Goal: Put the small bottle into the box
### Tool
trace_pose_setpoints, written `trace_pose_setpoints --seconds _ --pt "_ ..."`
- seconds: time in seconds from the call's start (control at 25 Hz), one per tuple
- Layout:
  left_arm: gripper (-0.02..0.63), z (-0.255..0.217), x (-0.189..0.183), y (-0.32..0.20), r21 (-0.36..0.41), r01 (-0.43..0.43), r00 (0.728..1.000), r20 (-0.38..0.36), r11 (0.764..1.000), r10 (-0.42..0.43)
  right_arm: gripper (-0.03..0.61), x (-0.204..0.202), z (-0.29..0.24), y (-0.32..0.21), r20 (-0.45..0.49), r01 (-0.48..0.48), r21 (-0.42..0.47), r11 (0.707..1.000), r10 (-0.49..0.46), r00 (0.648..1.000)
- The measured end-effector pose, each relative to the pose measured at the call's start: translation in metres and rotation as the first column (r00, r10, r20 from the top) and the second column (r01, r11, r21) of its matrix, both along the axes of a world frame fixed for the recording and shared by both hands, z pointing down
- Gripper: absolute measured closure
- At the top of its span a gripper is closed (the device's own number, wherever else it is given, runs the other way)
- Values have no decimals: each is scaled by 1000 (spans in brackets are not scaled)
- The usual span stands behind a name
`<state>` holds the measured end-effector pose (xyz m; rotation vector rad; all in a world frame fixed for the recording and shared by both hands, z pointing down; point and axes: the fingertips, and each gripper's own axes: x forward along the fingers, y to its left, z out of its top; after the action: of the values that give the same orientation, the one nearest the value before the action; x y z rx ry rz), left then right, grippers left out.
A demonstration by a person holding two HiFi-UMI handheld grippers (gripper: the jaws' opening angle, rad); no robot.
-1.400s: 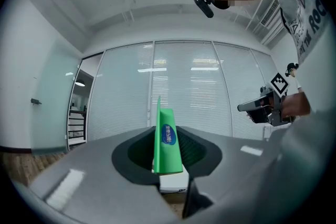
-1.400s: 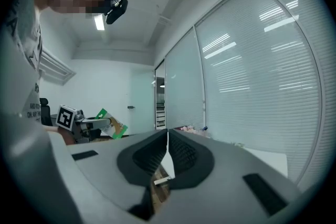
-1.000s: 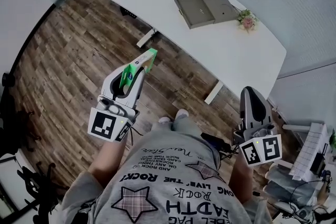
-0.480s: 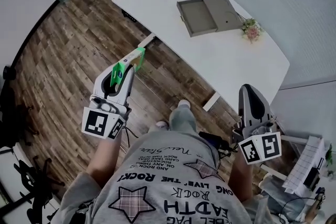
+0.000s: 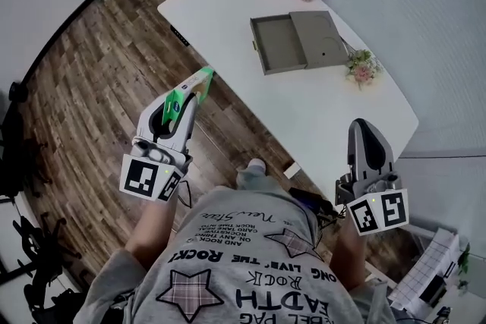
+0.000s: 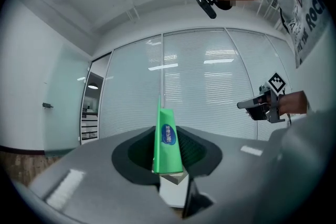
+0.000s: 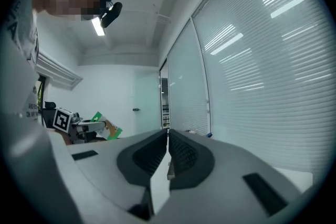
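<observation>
In the head view an open grey box [image 5: 300,42] is seen well ahead of both grippers; in the left gripper view a green blue-labelled carton [image 6: 167,139] is clamped at its base alone in the left gripper [image 6: 170,161] and could be levered out at the rim; in the right gripper view the right gripper [image 7: 168,152] is closed, empty.

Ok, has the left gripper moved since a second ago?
Yes. The left gripper, shut on the green carton, has come closer to the white table; the carton's tip now nearly meets its near edge.
</observation>
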<state>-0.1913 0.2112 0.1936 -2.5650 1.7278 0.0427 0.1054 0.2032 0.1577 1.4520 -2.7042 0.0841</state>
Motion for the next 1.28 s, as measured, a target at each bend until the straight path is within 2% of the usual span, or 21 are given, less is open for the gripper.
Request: trace_pose_setpoints --seconds 0.28,0.64,0.84,1.0,1.28 --pt "518 0 36 -28 -6 48 999 0 999 -48 563 37 4 -45 16 48 -3 999 -48 999" --pt "518 14 47 -60 -55 48 999 27 997 -46 563 45 20 -74 51 54 -43 998 -52 997" --pt "518 17 52 -96 -61 3 1000 27 998 -1 563 56 26 -91 47 -2 -63 998 5 999" --pt "518 22 57 -129 -72 -69 997 21 995 71 563 59 28 -103 42 -72 -72 995 76 996" --pt "518 25 51 -199 -78 -208 977 18 975 210 563 38 28 -141 41 -186 -76 979 190 981"
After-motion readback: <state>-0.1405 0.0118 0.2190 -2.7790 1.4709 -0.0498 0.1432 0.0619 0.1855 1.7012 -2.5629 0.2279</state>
